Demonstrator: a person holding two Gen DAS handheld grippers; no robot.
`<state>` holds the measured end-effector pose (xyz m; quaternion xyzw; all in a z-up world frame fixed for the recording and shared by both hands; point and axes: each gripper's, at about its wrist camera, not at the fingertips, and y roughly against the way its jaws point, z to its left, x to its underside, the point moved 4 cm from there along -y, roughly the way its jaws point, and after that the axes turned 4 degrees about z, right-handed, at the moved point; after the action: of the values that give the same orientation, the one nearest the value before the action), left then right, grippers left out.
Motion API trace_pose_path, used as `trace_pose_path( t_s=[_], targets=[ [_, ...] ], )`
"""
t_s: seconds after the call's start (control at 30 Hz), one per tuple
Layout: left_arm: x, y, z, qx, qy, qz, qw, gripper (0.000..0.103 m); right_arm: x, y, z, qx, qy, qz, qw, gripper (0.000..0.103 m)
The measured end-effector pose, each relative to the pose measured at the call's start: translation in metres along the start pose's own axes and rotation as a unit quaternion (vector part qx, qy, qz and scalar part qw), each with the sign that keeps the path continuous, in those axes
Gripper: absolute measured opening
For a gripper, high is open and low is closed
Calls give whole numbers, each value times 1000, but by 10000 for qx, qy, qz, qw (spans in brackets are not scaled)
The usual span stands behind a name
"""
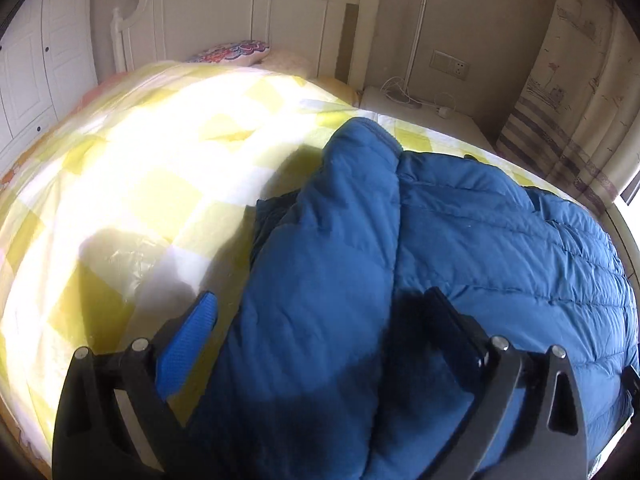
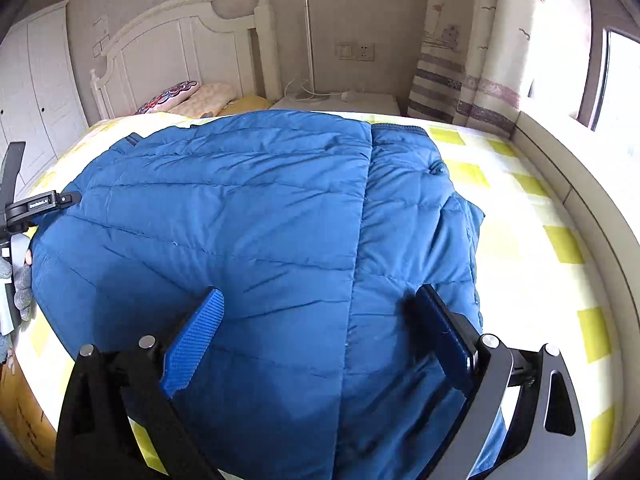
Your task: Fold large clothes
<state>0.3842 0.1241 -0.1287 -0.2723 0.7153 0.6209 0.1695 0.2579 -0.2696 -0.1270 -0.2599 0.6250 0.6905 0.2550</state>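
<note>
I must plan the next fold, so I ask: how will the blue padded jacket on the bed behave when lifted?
The blue padded jacket looks puffy and quilted, so probably light yet bulky. It drapes in soft folds, so likely floppy. Its smooth shell may slip.

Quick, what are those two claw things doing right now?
Left gripper: open, holding nothing, above the blue jacket.
Right gripper: open, holding nothing, above the jacket too.

- White panelled headboard against beige wall.
- Yellow-checked bedspread, sunlit.
- Striped curtain beside window.
- White wardrobe doors on left.
</note>
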Motion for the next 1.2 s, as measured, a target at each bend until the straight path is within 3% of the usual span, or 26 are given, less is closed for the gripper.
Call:
trace_pose_path(
  t_s=[0.1, 0.3, 0.47, 0.57, 0.7, 0.83, 0.97, 1.2],
  targets=[
    [4, -11, 19, 565, 410, 251, 9972, 101, 7, -3, -1, -46, -43, -38, 10000, 91],
    [6, -7, 10, 159, 186, 18, 9997, 101, 7, -4, -4, -128, -236, 39, 9996, 92],
    [7, -6, 9, 258, 271, 55, 9993, 101, 20, 36, -10, -5, -715, -192, 9973, 92],
    [7, -6, 8, 241, 258, 43, 9994, 101, 45, 83, -16, -438, -1299, -842, 9870, 95],
    [5, -8, 11, 256, 262, 34, 9993, 101, 84, 109, -27, -922, -1891, -763, 9746, 95],
    [4, -10, 17, 358, 311, 70, 9988, 101, 112, 105, -40, -1419, -2643, -421, 9530, 96],
    [3, -13, 23, 486, 366, 115, 9981, 101, 113, 91, -37, -1263, -2614, -259, 9566, 96],
    [4, -12, 24, 501, 364, 97, 9980, 101, 93, 57, -36, -1321, -2956, -256, 9458, 97]
  ],
)
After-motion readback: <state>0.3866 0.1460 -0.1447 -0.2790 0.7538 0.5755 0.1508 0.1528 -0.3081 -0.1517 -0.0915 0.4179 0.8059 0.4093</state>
